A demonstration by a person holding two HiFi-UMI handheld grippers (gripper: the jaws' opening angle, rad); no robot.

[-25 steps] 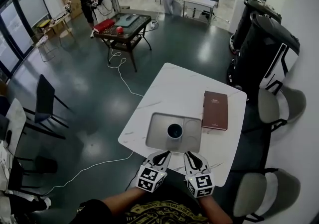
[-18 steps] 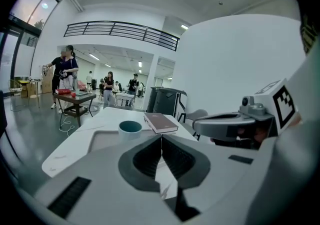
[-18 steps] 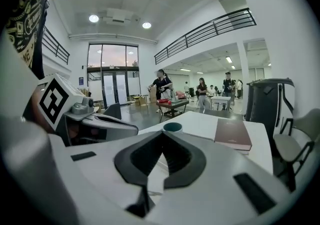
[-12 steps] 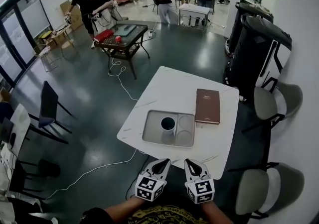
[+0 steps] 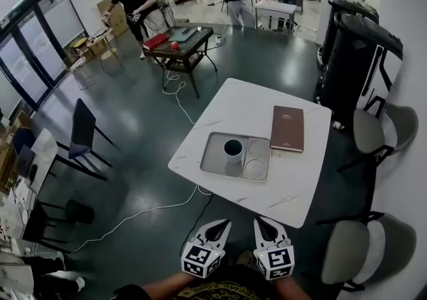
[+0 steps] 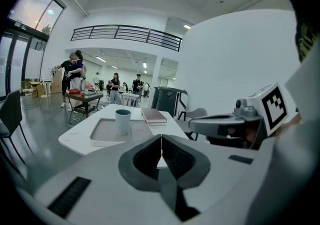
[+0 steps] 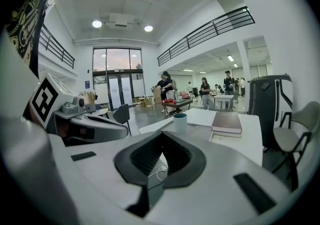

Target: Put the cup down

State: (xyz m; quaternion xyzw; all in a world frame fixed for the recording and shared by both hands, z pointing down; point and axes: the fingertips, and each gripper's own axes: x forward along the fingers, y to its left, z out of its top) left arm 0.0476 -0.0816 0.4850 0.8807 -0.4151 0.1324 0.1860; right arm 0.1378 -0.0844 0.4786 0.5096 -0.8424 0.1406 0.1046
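Observation:
A pale cup (image 5: 233, 151) with a dark inside stands upright on a grey tray (image 5: 215, 159) on the white table (image 5: 247, 109). Nothing touches it. Both grippers hang well short of the table's near edge, side by side and level. My left gripper (image 5: 219, 227) is shut with nothing in it. So is my right gripper (image 5: 261, 224). In the left gripper view the cup (image 6: 122, 121) stands on the tray (image 6: 102, 132) far beyond the shut left gripper (image 6: 161, 144). In the right gripper view the cup (image 7: 180, 121) is equally distant from the shut right gripper (image 7: 161, 139).
A brown book (image 5: 287, 129) lies on the table right of the tray. A round disc (image 5: 253, 168) lies in the tray beside the cup. Grey chairs (image 5: 383, 129) and a black machine (image 5: 360, 52) stand to the right. A white cable (image 5: 153, 211) runs across the floor.
Both grippers have drawn back from the table's near edge, and the table now lies farther off. The cup stays on the tray.

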